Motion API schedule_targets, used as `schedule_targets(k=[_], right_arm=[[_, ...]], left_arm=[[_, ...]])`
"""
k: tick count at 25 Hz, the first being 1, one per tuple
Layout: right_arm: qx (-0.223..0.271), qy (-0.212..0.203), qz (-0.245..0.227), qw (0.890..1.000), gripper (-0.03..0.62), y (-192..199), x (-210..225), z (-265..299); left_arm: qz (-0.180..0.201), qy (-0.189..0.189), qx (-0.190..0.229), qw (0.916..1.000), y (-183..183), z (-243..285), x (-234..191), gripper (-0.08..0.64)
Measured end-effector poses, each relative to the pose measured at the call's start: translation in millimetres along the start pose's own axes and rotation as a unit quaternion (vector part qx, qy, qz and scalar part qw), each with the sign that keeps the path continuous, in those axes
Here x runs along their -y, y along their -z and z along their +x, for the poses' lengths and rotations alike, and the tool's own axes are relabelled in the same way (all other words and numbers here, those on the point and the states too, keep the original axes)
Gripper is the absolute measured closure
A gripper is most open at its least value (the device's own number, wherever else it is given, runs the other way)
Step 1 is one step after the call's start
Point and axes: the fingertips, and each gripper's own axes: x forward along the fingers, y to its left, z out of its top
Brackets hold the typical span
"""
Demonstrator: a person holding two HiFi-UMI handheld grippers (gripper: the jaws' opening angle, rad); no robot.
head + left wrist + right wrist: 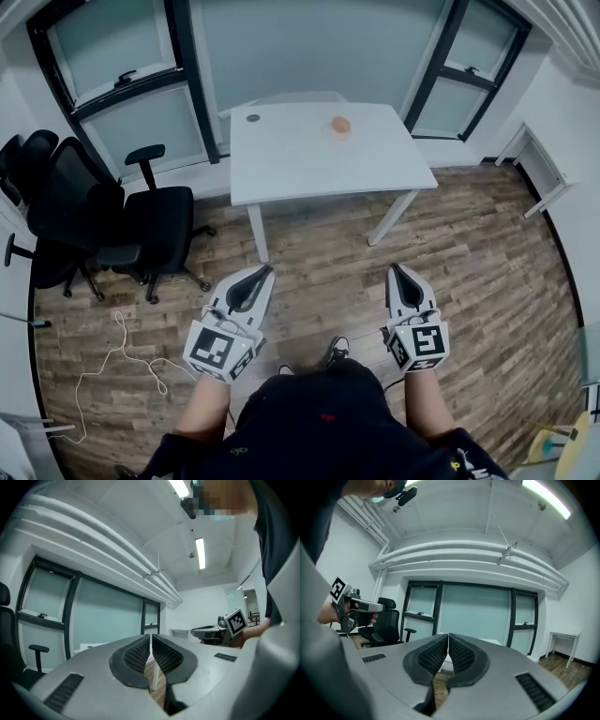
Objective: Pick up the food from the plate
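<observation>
A small round orange piece of food [340, 124] lies near the far edge of a white table [309, 164]; the plate under it is too pale to make out. Both grippers are held low near the person's body, well short of the table and above the wooden floor. The left gripper [265, 270] is shut with nothing between its pads. The right gripper [395, 268] is likewise shut and empty. In the left gripper view the left gripper [151, 637] has its jaws meeting, and the table is hidden behind them. The right gripper view shows the right gripper [448, 636] with its jaws together too.
Black office chairs [89, 216] stand left of the table, with a white cable [122, 361] on the floor below them. A small dark disc [253, 118] sits on the table's far left. Windows line the far wall. A white side table [544, 183] is at the right.
</observation>
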Motion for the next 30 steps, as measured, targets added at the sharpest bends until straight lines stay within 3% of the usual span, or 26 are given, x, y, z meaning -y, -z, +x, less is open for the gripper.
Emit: schedule_targets(k=[6, 11, 30], right_arm=[[-0.013, -0.023, -0.003, 1.000, 0.568, 10, 7, 40], [-0.008, -0.034, 0.004, 0.999, 0.568, 16, 38, 88], [-0.011, -0.082, 0.047, 0.995, 0.568, 46, 241, 215]], left_arm=[[-0.001, -0.001, -0.012, 0.9999, 11, 27, -16, 0.526], [-0.002, -0.014, -0.019, 0.9997, 14, 71, -36, 0.526], [0.013, -0.047, -0.044, 0.9979, 3, 309, -23, 0.526]])
